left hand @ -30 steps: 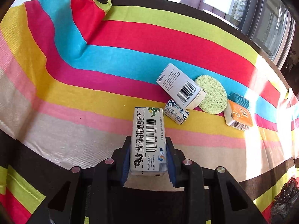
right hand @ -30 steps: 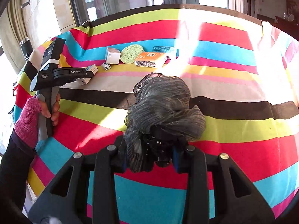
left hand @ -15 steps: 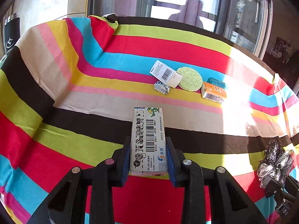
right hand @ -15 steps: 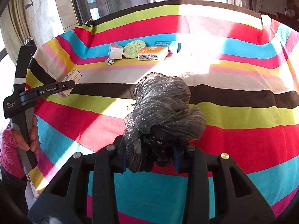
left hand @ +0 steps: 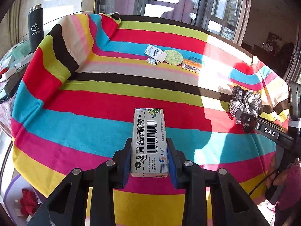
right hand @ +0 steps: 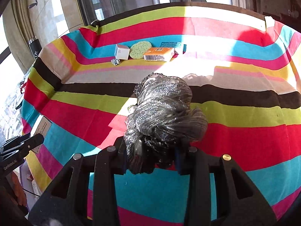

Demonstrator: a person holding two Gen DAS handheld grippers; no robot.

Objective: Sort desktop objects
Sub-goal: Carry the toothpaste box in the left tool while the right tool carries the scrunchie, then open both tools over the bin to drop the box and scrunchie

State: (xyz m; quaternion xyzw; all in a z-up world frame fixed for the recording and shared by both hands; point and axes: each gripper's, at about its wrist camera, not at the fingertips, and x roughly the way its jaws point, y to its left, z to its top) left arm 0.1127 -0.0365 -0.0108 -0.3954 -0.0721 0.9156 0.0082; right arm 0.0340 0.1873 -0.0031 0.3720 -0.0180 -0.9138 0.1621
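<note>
The left gripper (left hand: 149, 162) tilts downward over the striped counter (left hand: 94, 101), its fingers (left hand: 127, 162) clamped on a long white box (left hand: 149, 143) printed with a barcode and the digits 81474 50011 45733. At the right of that frame the right gripper (left hand: 244, 121), marked DAS, also angles down, a hand (left hand: 282, 173) gripping its handle. Its fingers are closed on a glittery silver scrunchie (right hand: 161, 116) at the center of the right wrist frame. In the upper center lie a white carton (right hand: 122, 51), a green sponge (right hand: 140, 50) and an orange box (right hand: 159, 54).
</note>
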